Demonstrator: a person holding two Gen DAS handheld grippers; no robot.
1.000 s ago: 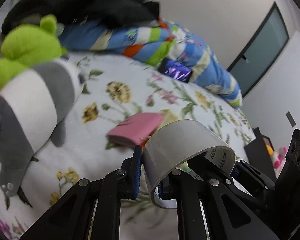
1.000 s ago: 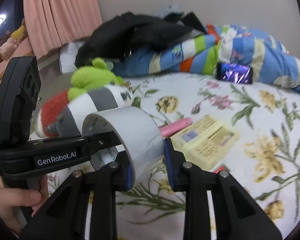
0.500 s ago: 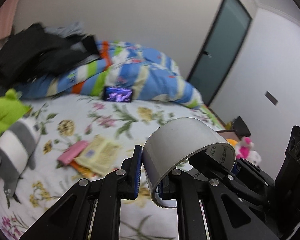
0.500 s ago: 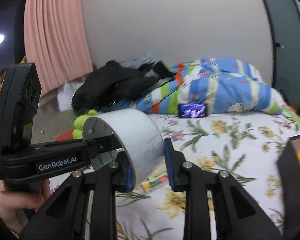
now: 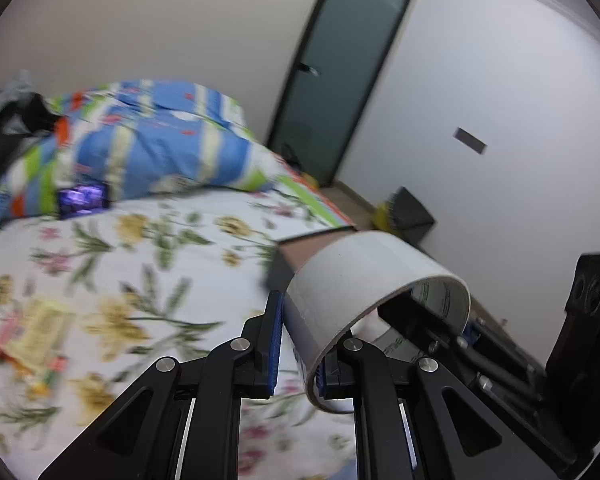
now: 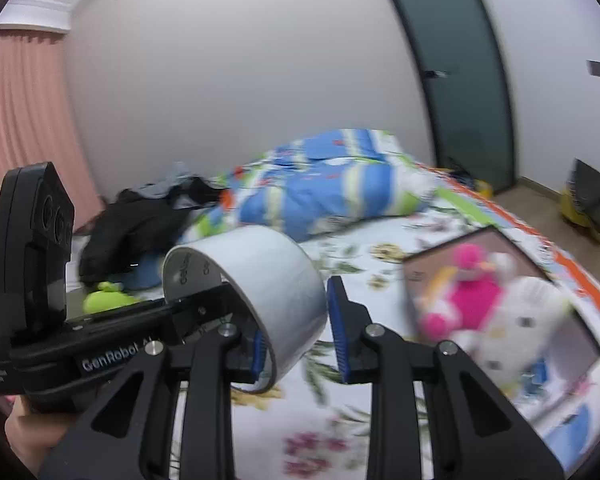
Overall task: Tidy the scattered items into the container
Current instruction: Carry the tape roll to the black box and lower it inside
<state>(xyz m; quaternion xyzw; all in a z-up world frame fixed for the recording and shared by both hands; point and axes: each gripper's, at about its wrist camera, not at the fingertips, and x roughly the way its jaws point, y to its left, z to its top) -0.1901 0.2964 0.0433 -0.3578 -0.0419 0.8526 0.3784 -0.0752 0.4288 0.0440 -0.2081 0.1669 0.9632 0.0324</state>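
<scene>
Grey tape roll [image 5: 356, 280] hangs above the flowered bed [image 5: 148, 280], its wall pinched by both the left gripper [image 5: 298, 344] and the right gripper [image 6: 298, 332], each clenched on one side of the ring. Just beyond stands the box [image 6: 496, 236] holding plush toys [image 6: 496, 300]. Farther off lies a striped quilt [image 6: 324, 188].

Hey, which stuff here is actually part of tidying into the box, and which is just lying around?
Job: tape roll, pinched by left gripper and right gripper; box with plush toys; yellow packet.
Just there: striped quilt, black clothes, door, curtain.
</scene>
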